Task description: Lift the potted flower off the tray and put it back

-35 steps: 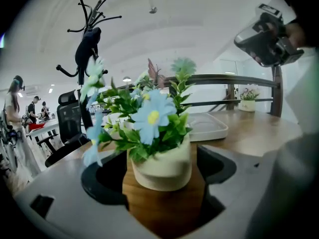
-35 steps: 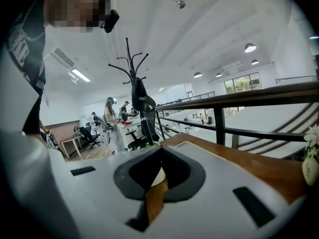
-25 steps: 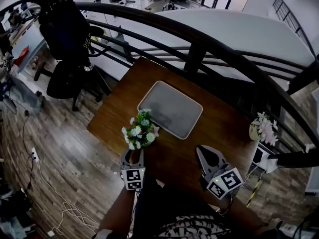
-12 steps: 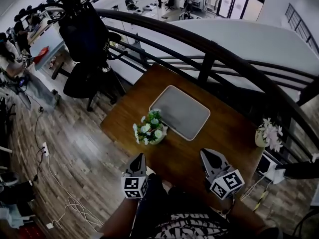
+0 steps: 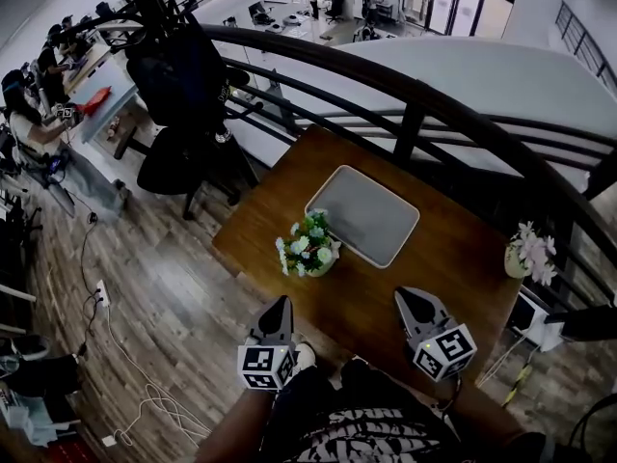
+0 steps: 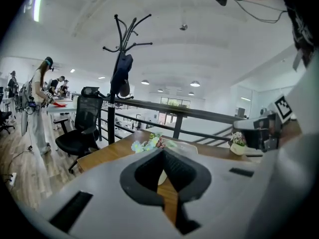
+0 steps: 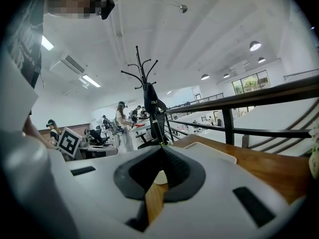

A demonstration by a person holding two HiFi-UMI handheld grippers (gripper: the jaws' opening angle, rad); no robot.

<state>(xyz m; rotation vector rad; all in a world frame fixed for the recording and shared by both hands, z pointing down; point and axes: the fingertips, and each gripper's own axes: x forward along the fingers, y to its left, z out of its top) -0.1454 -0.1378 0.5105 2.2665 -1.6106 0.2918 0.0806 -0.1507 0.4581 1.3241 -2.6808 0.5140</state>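
At the far left, beyond the counter [image 5: 453, 258], a black office chair [image 5: 178, 157] and a coat stand [image 5: 159, 8] are on the wooden floor, clear of the work. Nearer, the left claw [image 5: 281, 303] hangs over the counter's near-left edge; in its own view the left claw [image 6: 163, 151] is clenched tip to tip with nothing between the jaws, and it points at the potted flower [image 6: 148, 143] ahead. The potted flower [image 5: 308, 247] stands upright on the bare wood just beside the tray's near-left edge, not on the tray; whether the pot touches that edge is hard to tell, as the blooms overhang it. The tray [image 5: 364, 215], a grey rounded rectangle, lies empty to the right and farther off. The right claw [image 5: 401, 295] hovers over the near side of the counter, apart from everything; its own view shows the right claw [image 7: 162, 149] clamped together and empty too. At the far right a second small flower pot [image 5: 530, 252] sits by the counter's edge. The potted flower looks light and a little top-heavy, with soft blooms and stems that would bend or crush, and a stiff, smooth pot that may slip. The best hold is probably low on the pot's wall, under the leaves, with the jaws level so it stays upright on its way back to the tray.
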